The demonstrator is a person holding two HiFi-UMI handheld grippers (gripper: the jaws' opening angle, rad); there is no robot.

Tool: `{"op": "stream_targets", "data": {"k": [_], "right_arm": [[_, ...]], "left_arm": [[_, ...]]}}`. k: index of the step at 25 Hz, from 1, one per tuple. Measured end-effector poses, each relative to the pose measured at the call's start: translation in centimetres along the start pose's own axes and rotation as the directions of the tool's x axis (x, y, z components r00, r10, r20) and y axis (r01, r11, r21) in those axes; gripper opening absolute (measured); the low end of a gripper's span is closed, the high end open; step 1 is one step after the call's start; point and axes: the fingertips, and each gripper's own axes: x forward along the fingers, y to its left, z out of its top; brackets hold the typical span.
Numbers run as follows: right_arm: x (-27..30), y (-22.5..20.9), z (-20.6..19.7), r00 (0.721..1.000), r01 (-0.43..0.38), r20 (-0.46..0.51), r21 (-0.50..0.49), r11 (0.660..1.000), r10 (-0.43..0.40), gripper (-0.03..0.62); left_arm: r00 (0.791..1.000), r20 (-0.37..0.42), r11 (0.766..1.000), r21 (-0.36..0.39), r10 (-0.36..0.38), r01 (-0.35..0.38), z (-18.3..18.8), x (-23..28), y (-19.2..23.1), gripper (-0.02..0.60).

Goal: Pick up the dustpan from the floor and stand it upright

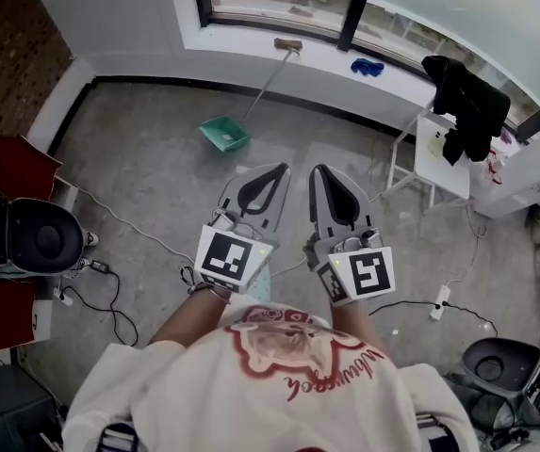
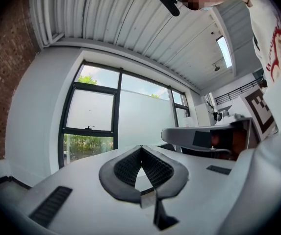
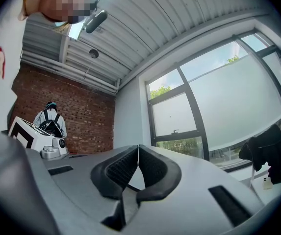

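A green dustpan (image 1: 224, 134) lies on the grey floor near the window wall, its long thin handle (image 1: 268, 87) slanting up to the sill. My left gripper (image 1: 277, 169) and right gripper (image 1: 319, 171) are held side by side at waist height, well short of the dustpan and pointing toward it. Both are shut with nothing between the jaws. In the left gripper view the left gripper (image 2: 140, 148) has its dark pads meeting at the tip, with only windows beyond. The right gripper view shows the right gripper (image 3: 138, 147) the same way. Neither gripper view shows the dustpan.
A white rack (image 1: 436, 149) with black clothing (image 1: 465, 100) stands at the right by the window. Cables (image 1: 119, 222) and a power strip (image 1: 439, 301) lie on the floor. A black round device (image 1: 39, 236) and red pieces (image 1: 15, 165) sit at the left. A blue cloth (image 1: 367, 66) rests on the sill.
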Motion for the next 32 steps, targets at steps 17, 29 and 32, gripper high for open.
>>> {"op": "stream_targets", "data": {"k": [17,29,32], "right_arm": [[27.5,-15.0,-4.6,0.997,0.076,0.017,-0.038,0.996,-0.075,0.024],[41.0,-21.0,-5.2,0.991,0.131,0.013,-0.081,0.988,-0.13,0.025],[41.7,-22.1,-5.9,0.992,0.128,-0.005,-0.081,0.988,-0.129,0.024]], "left_arm": [[0.998,0.012,0.998,0.014,-0.064,0.064,-2.7,24.2,21.3,0.02],[0.995,0.017,0.995,-0.03,-0.095,0.095,-2.4,34.9,32.0,0.02],[0.995,0.001,0.994,-0.043,-0.104,0.104,-3.1,36.3,32.1,0.02]]}}
